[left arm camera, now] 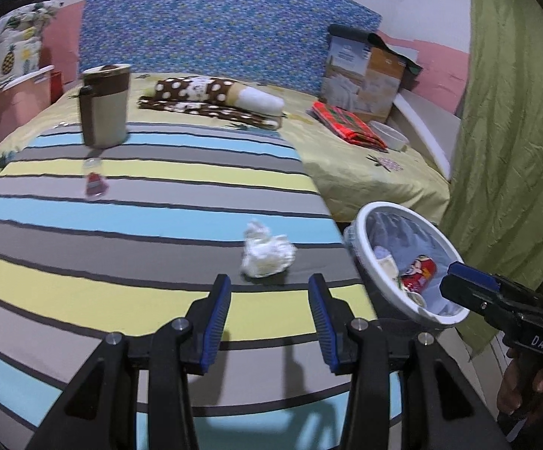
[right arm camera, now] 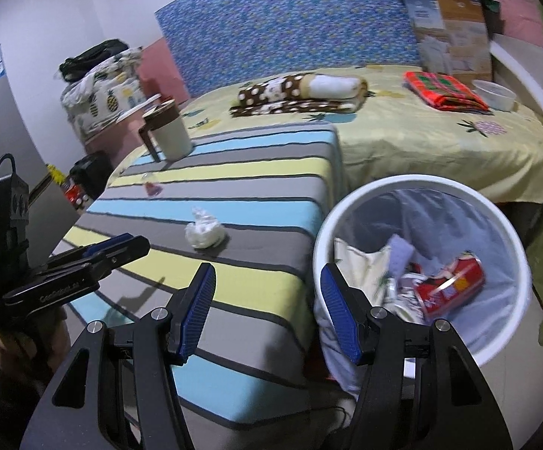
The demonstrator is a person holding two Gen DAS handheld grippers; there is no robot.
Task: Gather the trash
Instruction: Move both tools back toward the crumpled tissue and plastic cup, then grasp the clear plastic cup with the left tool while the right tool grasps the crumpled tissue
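Note:
A crumpled white tissue (left arm camera: 267, 252) lies on the striped table cover (left arm camera: 121, 225), just beyond my open, empty left gripper (left arm camera: 269, 292). It also shows in the right wrist view (right arm camera: 204, 233). A small clear and red wrapper (left arm camera: 94, 180) lies farther back near a brown and cream mug (left arm camera: 103, 105). A white trash bin (right arm camera: 511, 247) with a liner stands right of the table and holds a red can (right arm camera: 449, 285) and paper scraps. My right gripper (right arm camera: 267, 281) is open and empty, above the gap between table edge and bin. The left gripper also shows in the right wrist view (right arm camera: 121, 243).
Behind the table is a bed with a yellow sheet (right arm camera: 421, 135), a dotted brown blanket roll (right arm camera: 301, 90), a red folded cloth (right arm camera: 444, 90), a white bowl (right arm camera: 494, 93) and a cardboard box (right arm camera: 455, 33). A green curtain (left arm camera: 511, 112) hangs at the right.

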